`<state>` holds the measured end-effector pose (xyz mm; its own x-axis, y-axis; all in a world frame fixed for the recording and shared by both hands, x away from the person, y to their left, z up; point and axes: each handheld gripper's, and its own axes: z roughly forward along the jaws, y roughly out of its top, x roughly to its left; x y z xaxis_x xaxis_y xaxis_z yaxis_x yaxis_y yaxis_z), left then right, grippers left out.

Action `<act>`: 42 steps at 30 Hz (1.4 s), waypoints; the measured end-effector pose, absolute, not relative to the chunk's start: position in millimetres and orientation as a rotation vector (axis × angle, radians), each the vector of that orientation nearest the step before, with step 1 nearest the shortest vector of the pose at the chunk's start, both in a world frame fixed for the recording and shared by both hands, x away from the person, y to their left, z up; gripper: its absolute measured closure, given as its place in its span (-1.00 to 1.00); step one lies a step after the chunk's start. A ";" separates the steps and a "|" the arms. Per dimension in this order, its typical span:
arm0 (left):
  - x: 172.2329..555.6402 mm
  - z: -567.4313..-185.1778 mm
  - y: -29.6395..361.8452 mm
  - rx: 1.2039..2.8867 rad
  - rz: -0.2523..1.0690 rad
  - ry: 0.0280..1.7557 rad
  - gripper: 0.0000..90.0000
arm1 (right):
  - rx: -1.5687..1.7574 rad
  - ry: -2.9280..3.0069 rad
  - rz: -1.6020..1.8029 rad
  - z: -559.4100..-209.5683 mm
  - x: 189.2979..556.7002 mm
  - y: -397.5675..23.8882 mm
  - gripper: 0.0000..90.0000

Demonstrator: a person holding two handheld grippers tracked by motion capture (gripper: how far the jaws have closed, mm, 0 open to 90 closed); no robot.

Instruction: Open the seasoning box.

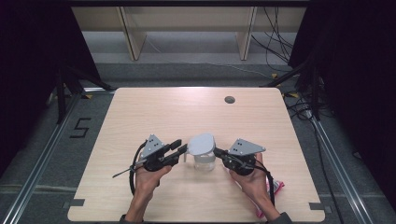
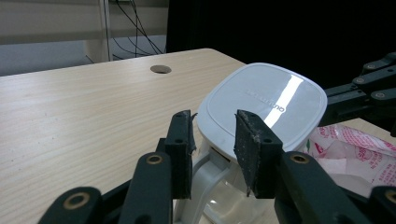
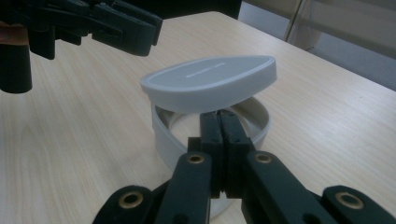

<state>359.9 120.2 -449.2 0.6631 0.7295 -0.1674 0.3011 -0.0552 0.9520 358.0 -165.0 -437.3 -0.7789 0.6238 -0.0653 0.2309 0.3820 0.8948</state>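
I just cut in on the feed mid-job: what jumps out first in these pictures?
The clear container near the table's front edge, its white lid tilted up off the rim. The right gripper, jaws shut, is wedged under that lid; the left gripper stands with open jaws at the container's handle side. A pink-printed plastic bag lies behind.

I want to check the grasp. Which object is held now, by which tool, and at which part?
The right tool, shut, seems to pinch the jug at its rim, under the tilted lid. The left tool is open around the handle, holding nothing.

Even overhead light, glare on the lid (image 2: 275, 100), dark surroundings.
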 end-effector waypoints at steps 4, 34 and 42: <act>354.5 -448.1 124.9 1.654 0.434 0.864 0.33 | 0.716 2.258 1.376 -433.2 358.3 -162.6 1.00; 320.4 -483.9 155.6 1.759 0.443 0.999 -0.25 | 0.586 2.286 1.436 -416.0 359.4 -104.9 0.98; 319.4 -489.7 151.9 1.762 0.414 0.997 -0.26 | 0.660 2.255 1.435 -412.4 362.6 -140.7 0.76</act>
